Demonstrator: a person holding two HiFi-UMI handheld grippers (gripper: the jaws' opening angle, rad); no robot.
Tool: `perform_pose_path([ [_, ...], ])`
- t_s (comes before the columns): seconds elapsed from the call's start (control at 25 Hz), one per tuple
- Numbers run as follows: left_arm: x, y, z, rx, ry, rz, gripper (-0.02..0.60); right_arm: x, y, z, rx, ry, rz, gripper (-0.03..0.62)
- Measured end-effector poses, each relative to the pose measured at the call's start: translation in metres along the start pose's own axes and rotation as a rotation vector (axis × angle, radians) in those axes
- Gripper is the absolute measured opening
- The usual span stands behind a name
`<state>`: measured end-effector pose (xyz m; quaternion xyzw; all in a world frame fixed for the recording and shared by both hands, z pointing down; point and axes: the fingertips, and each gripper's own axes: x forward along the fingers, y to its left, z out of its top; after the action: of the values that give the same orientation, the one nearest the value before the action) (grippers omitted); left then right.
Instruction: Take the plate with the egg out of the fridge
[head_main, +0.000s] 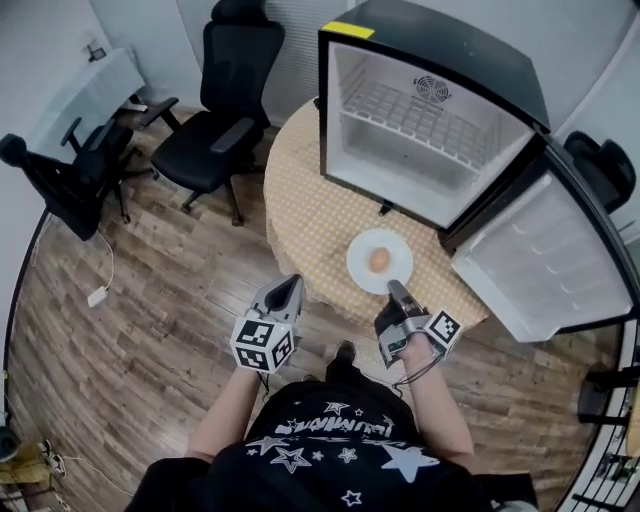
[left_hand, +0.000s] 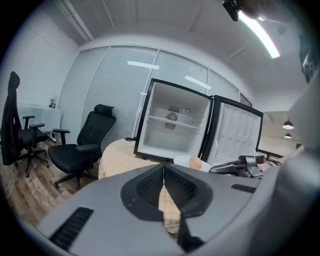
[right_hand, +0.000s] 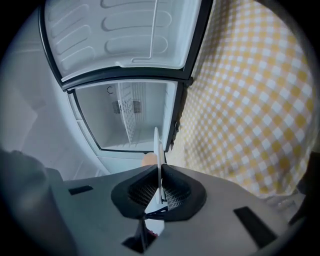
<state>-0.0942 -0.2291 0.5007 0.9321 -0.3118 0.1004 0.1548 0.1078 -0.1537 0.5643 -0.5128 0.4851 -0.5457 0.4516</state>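
Note:
A white plate (head_main: 362, 265) with a brown egg (head_main: 379, 260) on it is outside the fridge (head_main: 430, 140), over the checked tablecloth in front of the open compartment. My right gripper (head_main: 397, 291) is shut on the plate's near rim. In the right gripper view the plate (right_hand: 157, 147) shows edge-on between the pads, with the egg (right_hand: 148, 160) just behind them. My left gripper (head_main: 293, 284) hangs to the left of the plate, shut and holding nothing. In the left gripper view its jaws (left_hand: 163, 170) meet, and the plate (left_hand: 184, 161) and egg (left_hand: 195, 162) lie beyond.
The fridge stands on a round table (head_main: 310, 200) with a yellow checked cloth; its door (head_main: 545, 255) swings wide to the right. The wire shelf (head_main: 420, 118) inside is bare. Black office chairs (head_main: 215, 130) stand to the left on the wooden floor.

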Motion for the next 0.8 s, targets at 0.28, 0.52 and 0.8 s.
perform_pose_path([
  [0.28, -0.032, -0.019, -0.013, 0.03, -0.012, -0.072, 0.009, -0.046, 0.003, -0.029, -0.013, -0.045, -0.015, 0.037],
  [0.52, -0.035, -0.03, -0.029, 0.026, 0.001, -0.135, 0.009, -0.08, 0.005, -0.04, -0.044, -0.071, -0.029, 0.037],
  [0.8, -0.035, -0.06, -0.046, 0.037, 0.037, -0.182, 0.009, -0.102, 0.002, -0.035, -0.027, -0.089, -0.022, 0.036],
])
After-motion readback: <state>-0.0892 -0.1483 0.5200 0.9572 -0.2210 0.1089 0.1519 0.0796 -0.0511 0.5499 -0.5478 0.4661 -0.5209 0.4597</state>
